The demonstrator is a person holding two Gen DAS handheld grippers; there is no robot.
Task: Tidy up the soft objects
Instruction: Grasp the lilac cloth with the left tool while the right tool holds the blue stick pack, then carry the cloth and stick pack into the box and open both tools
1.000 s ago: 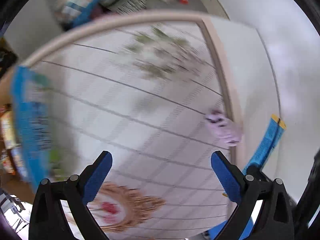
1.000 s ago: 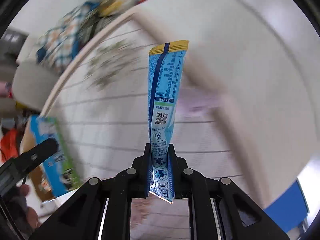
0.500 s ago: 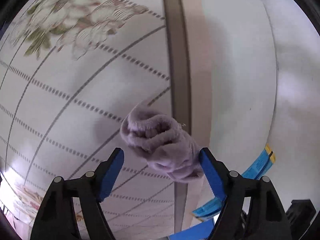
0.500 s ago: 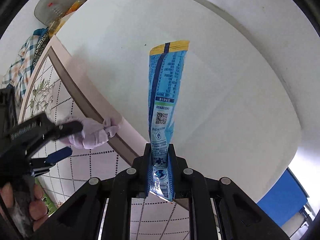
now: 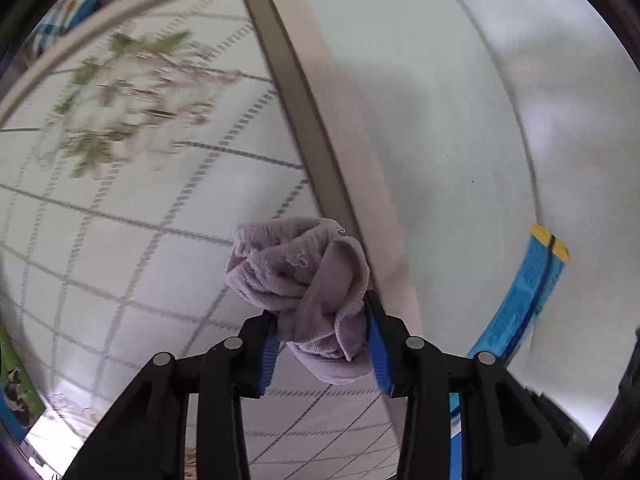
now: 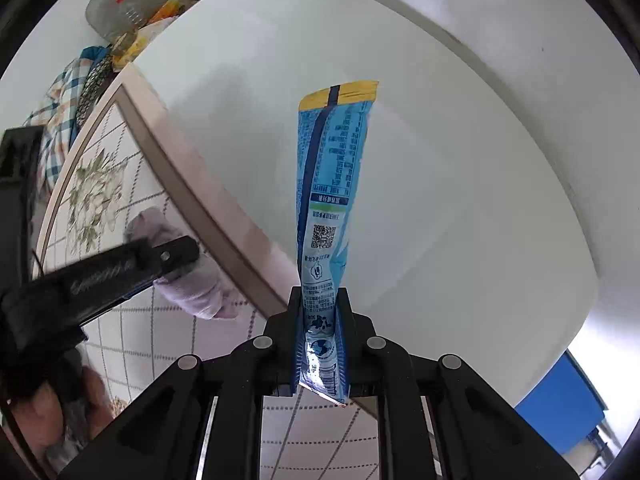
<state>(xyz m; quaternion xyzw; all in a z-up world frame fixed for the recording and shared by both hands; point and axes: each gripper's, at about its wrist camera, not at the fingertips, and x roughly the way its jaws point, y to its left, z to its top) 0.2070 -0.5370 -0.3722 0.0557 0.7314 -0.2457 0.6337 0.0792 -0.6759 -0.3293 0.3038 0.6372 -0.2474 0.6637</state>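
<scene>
My left gripper (image 5: 320, 328) is shut on a crumpled lilac cloth (image 5: 300, 272), held just above the checked tablecloth near the table's right edge. The same cloth (image 6: 192, 280) and the left gripper (image 6: 176, 256) show at the left of the right wrist view. My right gripper (image 6: 320, 320) is shut on the lower end of a long blue snack packet (image 6: 328, 200) with a yellow top, which stands upright in the air. That packet also shows at the right of the left wrist view (image 5: 524, 304).
The table (image 5: 120, 240) has a white checked cloth with a flower print and a beige edge (image 5: 320, 140). A green and blue box (image 5: 16, 392) lies at its left. White floor (image 6: 400, 100) lies beyond. Clutter, including bottles (image 6: 136, 12), is far back.
My left gripper closed in on the lilac cloth, shut on it and raised it slightly. My right gripper kept hold of the packet while its view swung over the table edge.
</scene>
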